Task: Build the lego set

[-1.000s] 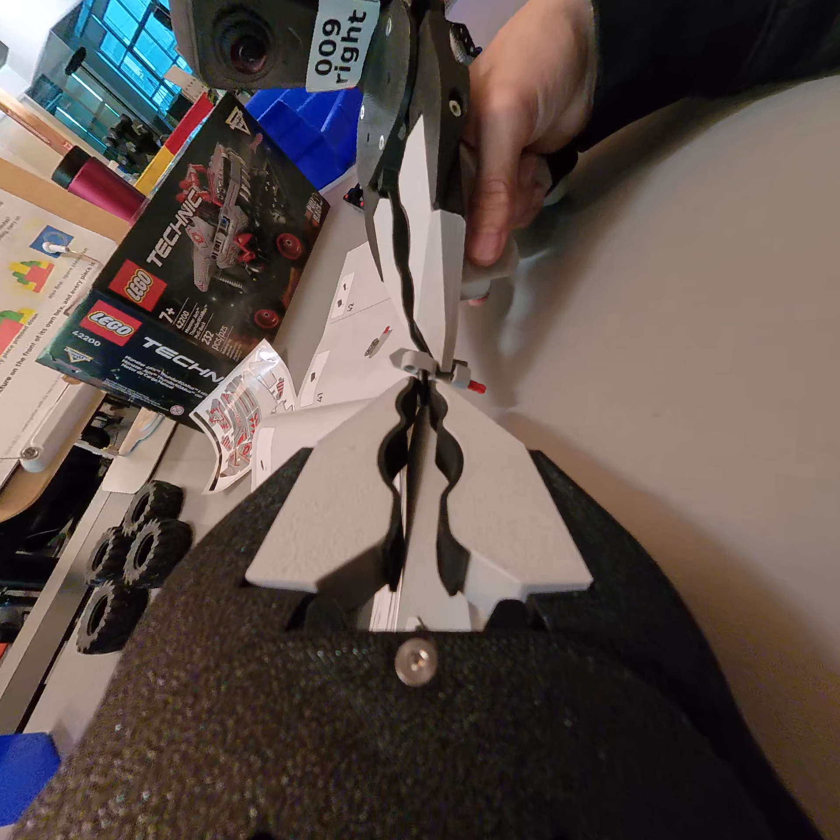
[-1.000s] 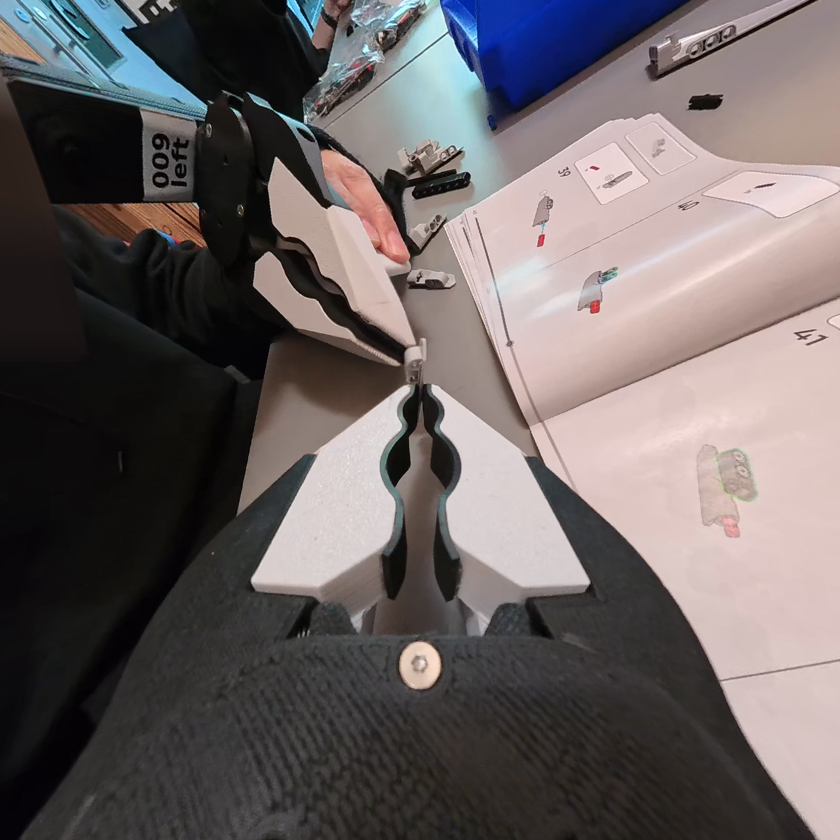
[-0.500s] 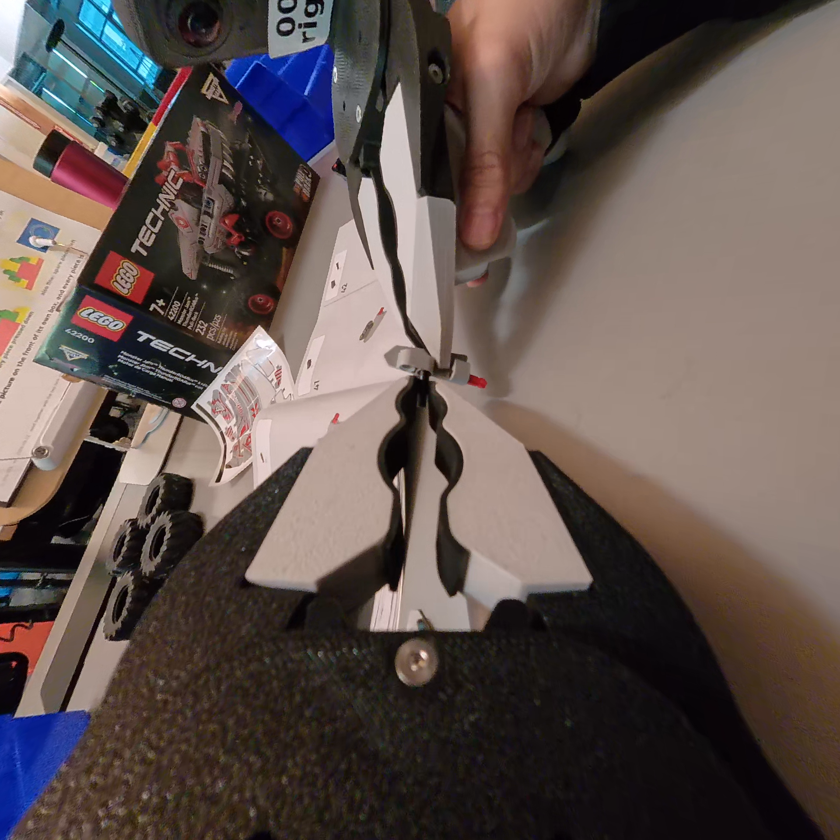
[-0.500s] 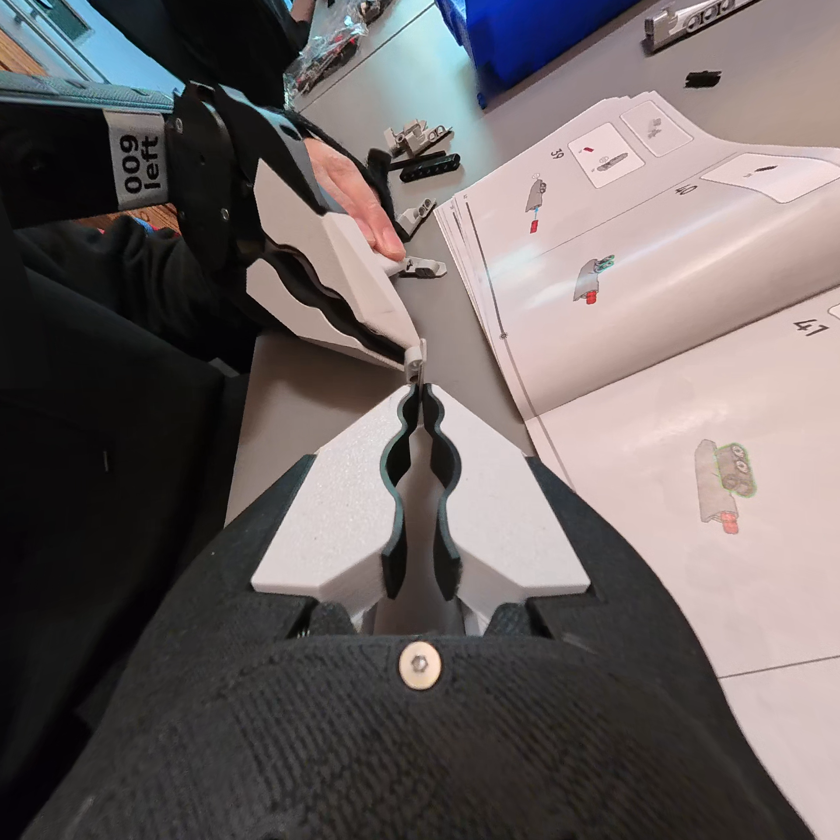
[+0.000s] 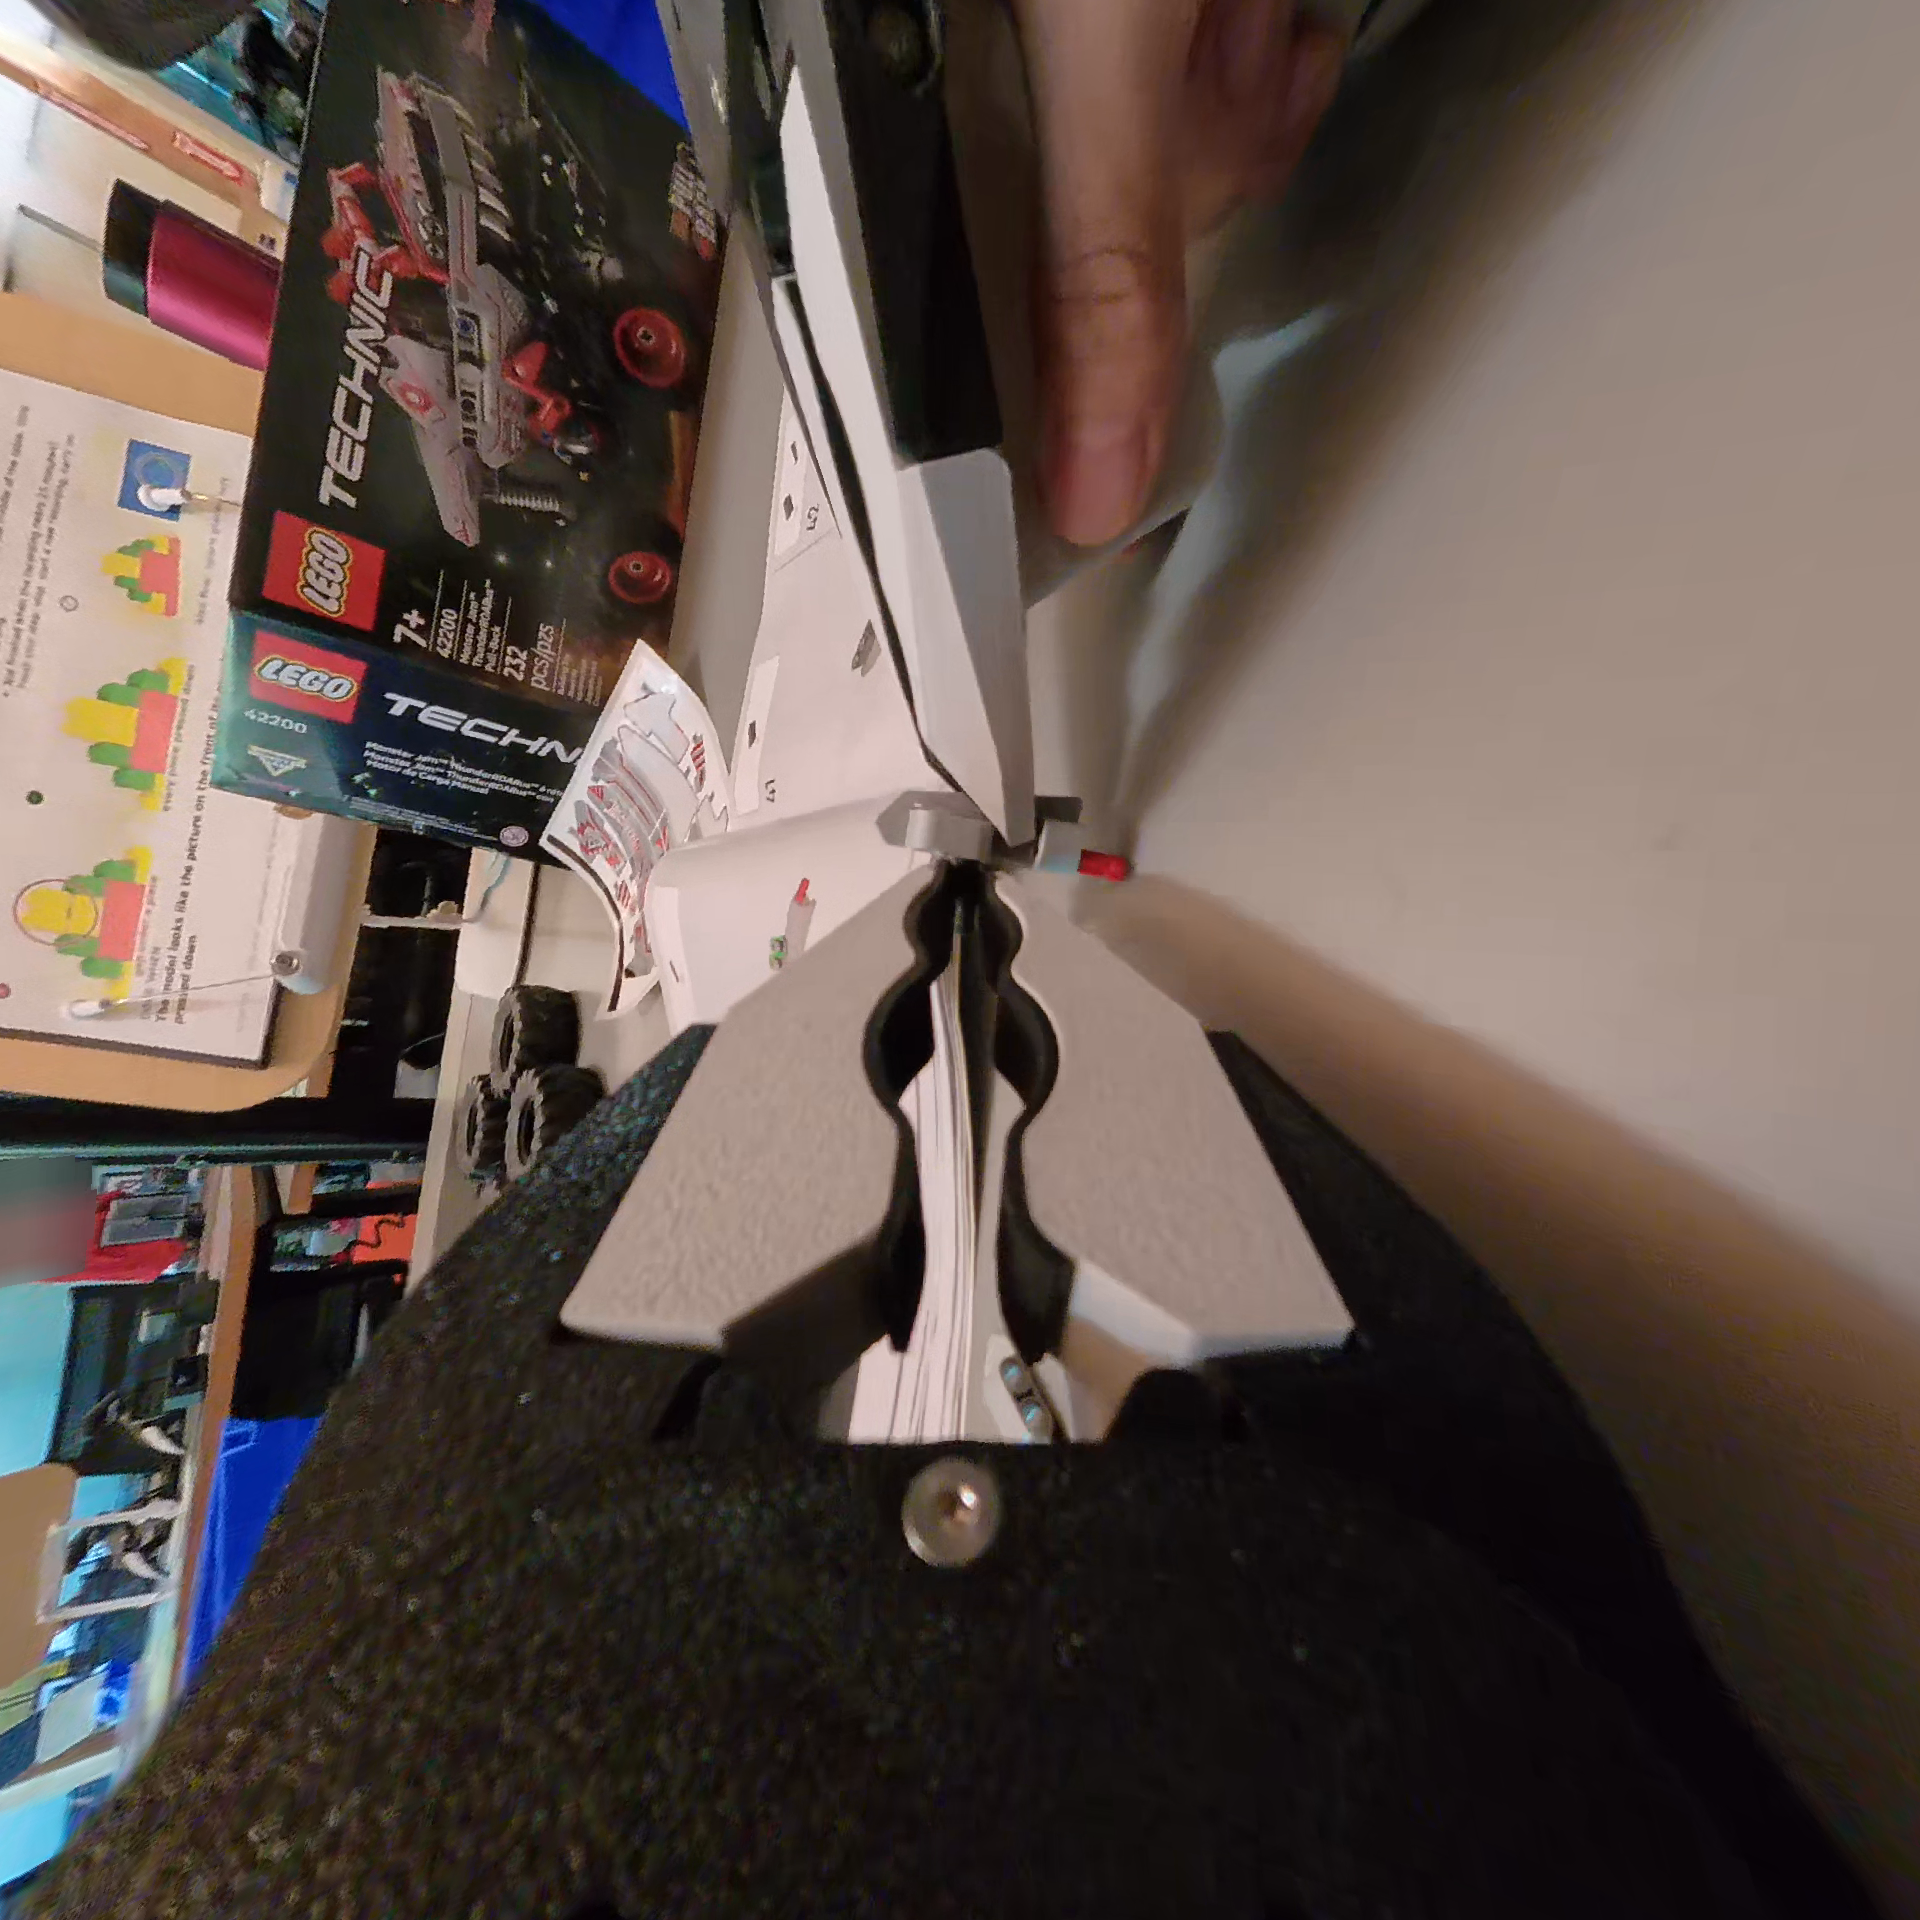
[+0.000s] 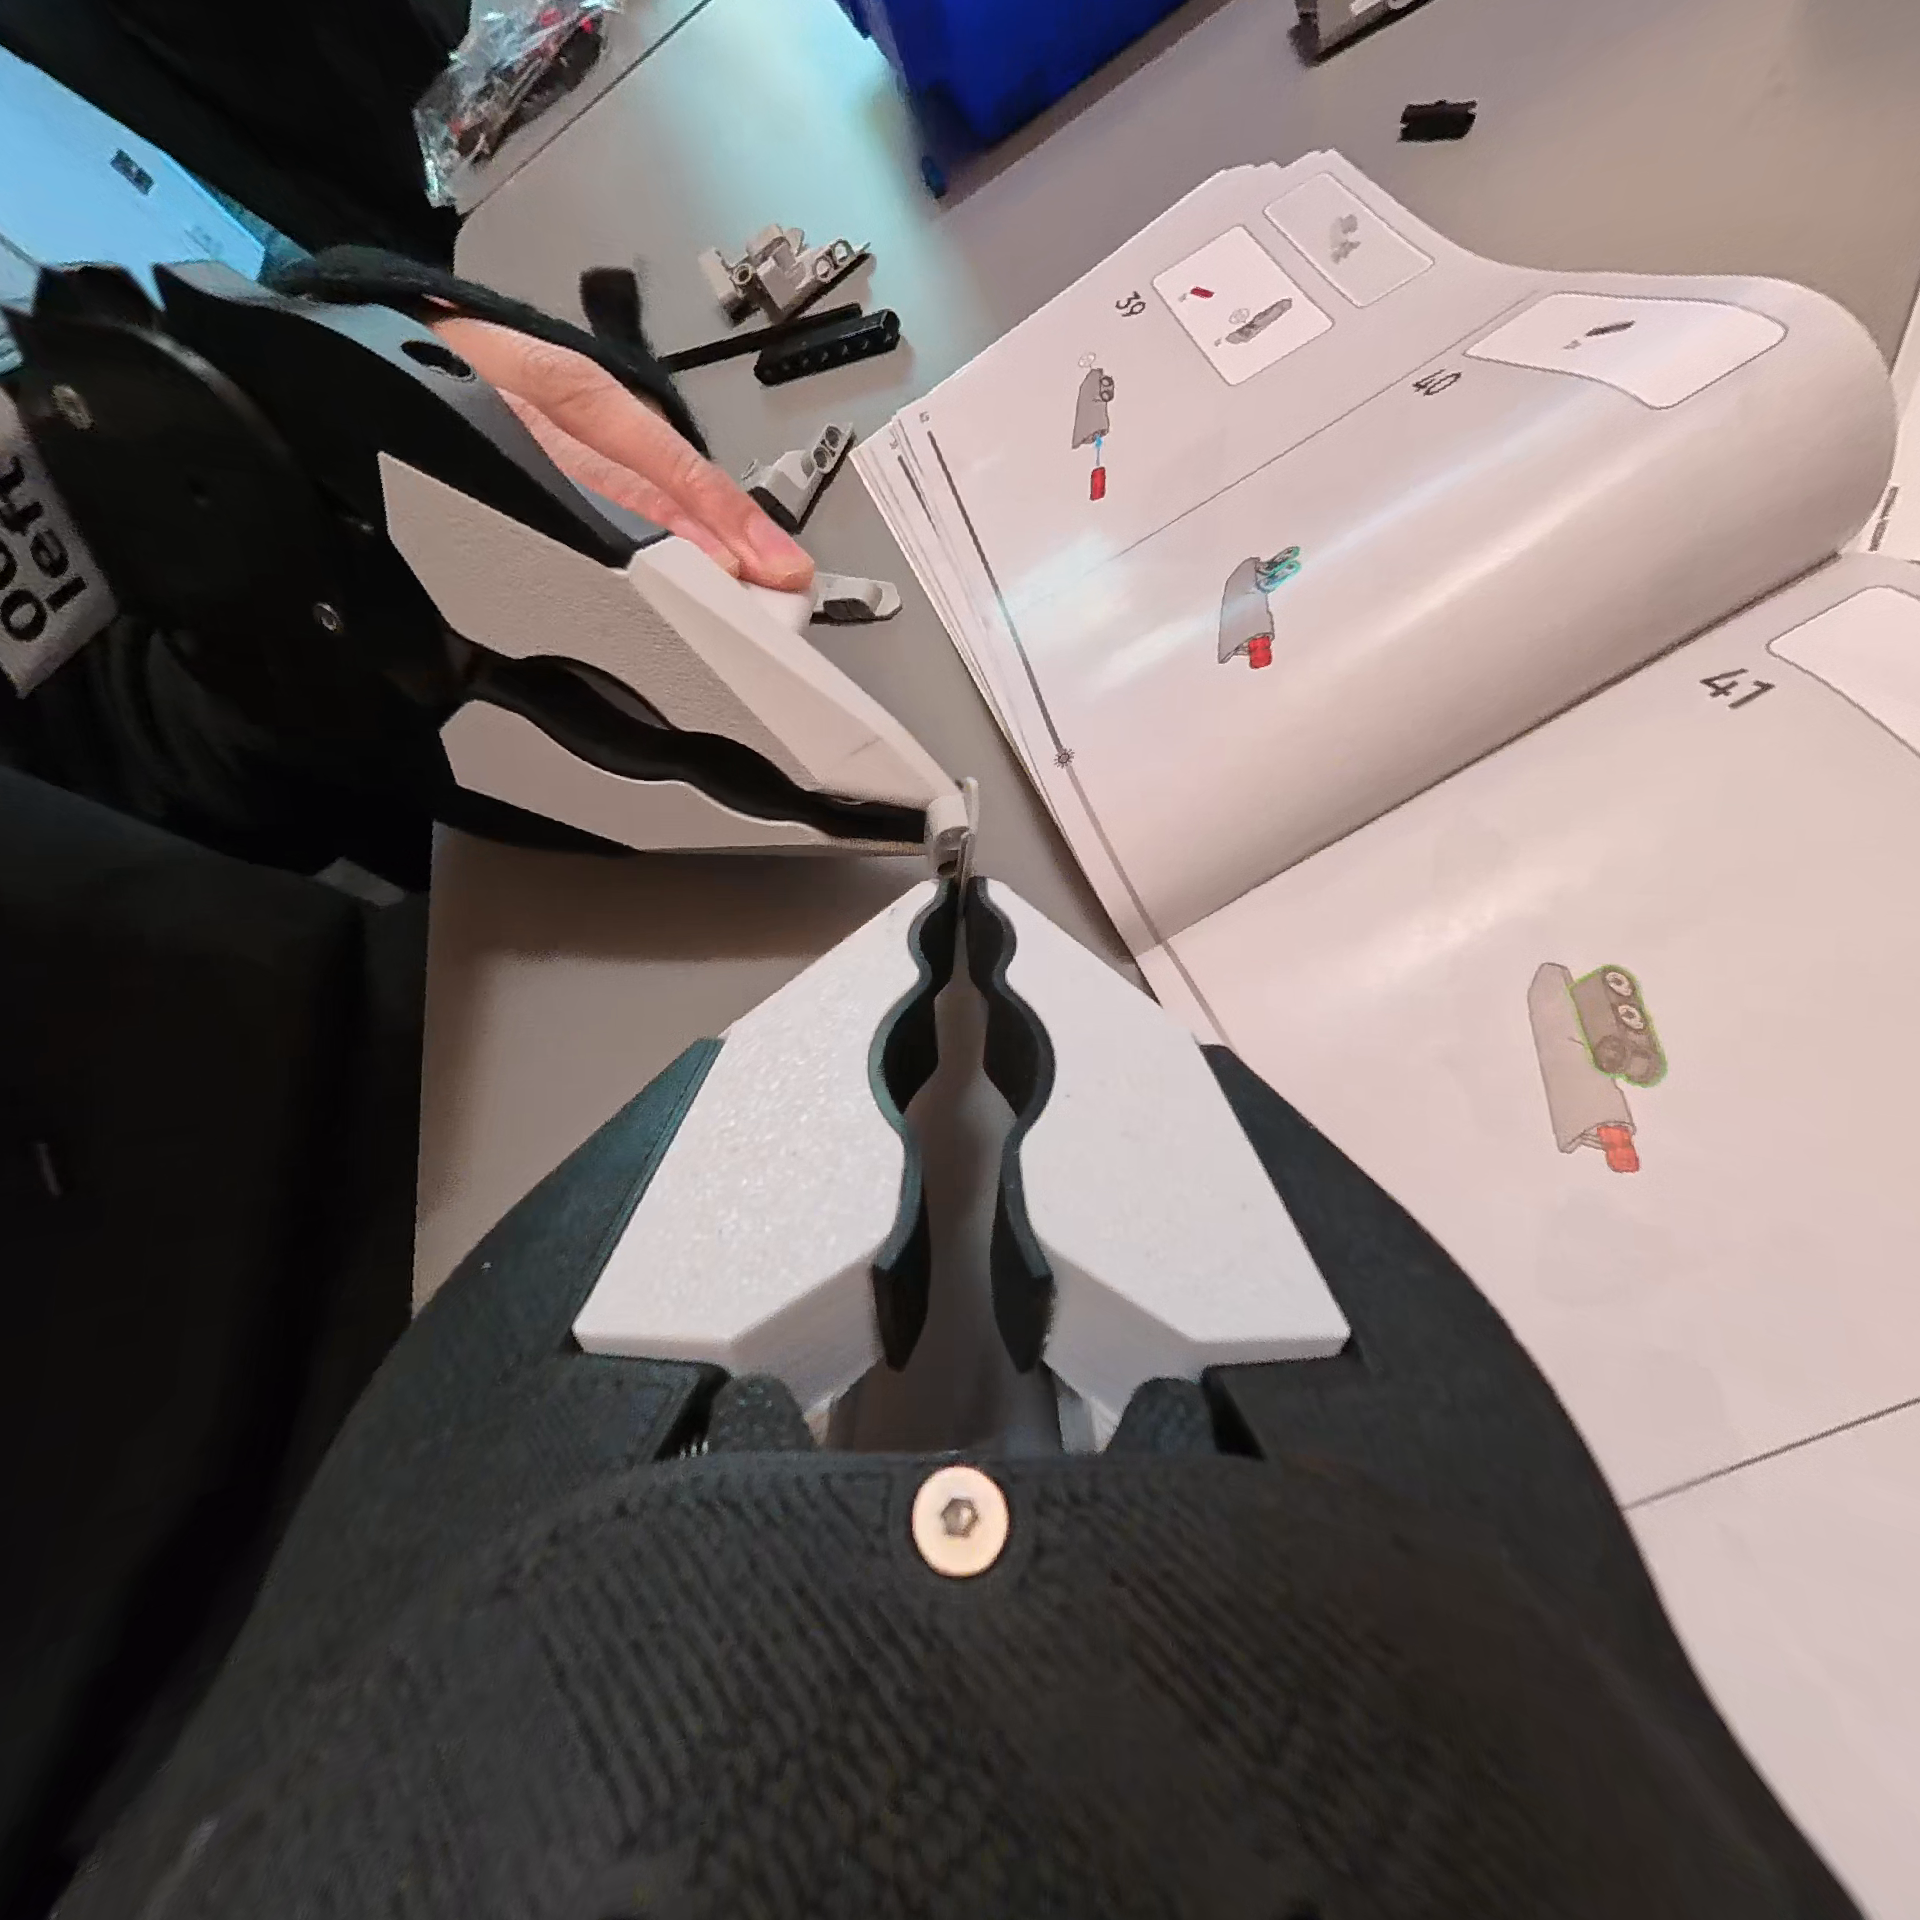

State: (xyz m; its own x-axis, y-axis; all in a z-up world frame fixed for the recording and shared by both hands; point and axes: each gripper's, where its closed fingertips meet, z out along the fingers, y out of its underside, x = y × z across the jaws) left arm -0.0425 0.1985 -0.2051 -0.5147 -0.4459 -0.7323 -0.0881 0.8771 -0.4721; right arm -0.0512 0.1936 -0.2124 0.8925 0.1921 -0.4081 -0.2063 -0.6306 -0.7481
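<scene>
A small grey lego assembly (image 5: 935,826) with a red pin (image 5: 1101,862) at one end hangs above the grey table (image 5: 1507,623). My left gripper (image 5: 961,888) is shut on it from below in the left wrist view. My right gripper (image 5: 1023,816) comes down from above, shut on the same assembly near the pin end. In the right wrist view my right gripper (image 6: 961,883) pinches the grey piece (image 6: 954,821), and the left gripper (image 6: 930,816) meets it from the left. Hands hold both grippers.
An open instruction booklet (image 6: 1455,623) lies to the right. Loose grey and black parts (image 6: 810,312) and a blue bin (image 6: 997,62) sit farther back. The lego box (image 5: 468,416), a sticker sheet (image 5: 644,790), black tyres (image 5: 530,1081) and a pink tumbler (image 5: 197,281) stand at the left. The grippers are tip to tip, or close to it.
Both grippers stay shut on the grey assembly. The grippers have turned and drawn closer together, so each looms larger in the other's view.
</scene>
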